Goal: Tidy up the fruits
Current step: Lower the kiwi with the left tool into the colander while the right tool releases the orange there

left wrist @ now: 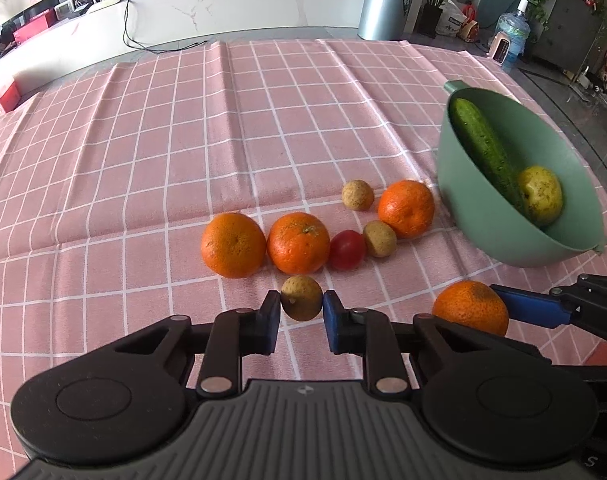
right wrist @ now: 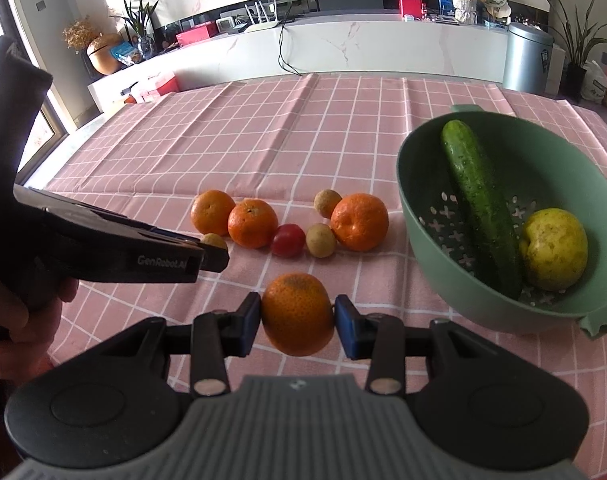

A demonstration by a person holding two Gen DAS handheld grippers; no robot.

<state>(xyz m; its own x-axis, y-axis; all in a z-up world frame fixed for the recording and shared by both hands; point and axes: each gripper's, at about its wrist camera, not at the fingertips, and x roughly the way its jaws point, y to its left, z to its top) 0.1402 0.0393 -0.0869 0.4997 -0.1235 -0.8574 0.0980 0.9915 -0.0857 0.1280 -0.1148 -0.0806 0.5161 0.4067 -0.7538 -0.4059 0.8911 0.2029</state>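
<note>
My left gripper (left wrist: pixel 301 307) is shut on a small brown round fruit (left wrist: pixel 301 297), pads pressing both its sides just above the cloth. My right gripper (right wrist: pixel 297 318) is shut on an orange (right wrist: pixel 297 312); that orange (left wrist: pixel 470 306) also shows in the left wrist view. On the pink checked cloth lie three more oranges (left wrist: pixel 233 245) (left wrist: pixel 298 243) (left wrist: pixel 406 209), a red tomato (left wrist: pixel 346 249) and two small brown fruits (left wrist: pixel 379 238) (left wrist: pixel 357 195). A green colander (right wrist: pixel 423 240) at the right holds a cucumber (right wrist: pixel 477 200) and a yellow-green fruit (right wrist: pixel 555 254).
The pink checked tablecloth (left wrist: pixel 183 140) covers the table, with creases running front to back. Beyond its far edge stand a white counter (right wrist: pixel 343 44) and a grey bin (left wrist: pixel 387 6). A hand (right wrist: pixel 19 320) grips the left tool's handle at the left of the right wrist view.
</note>
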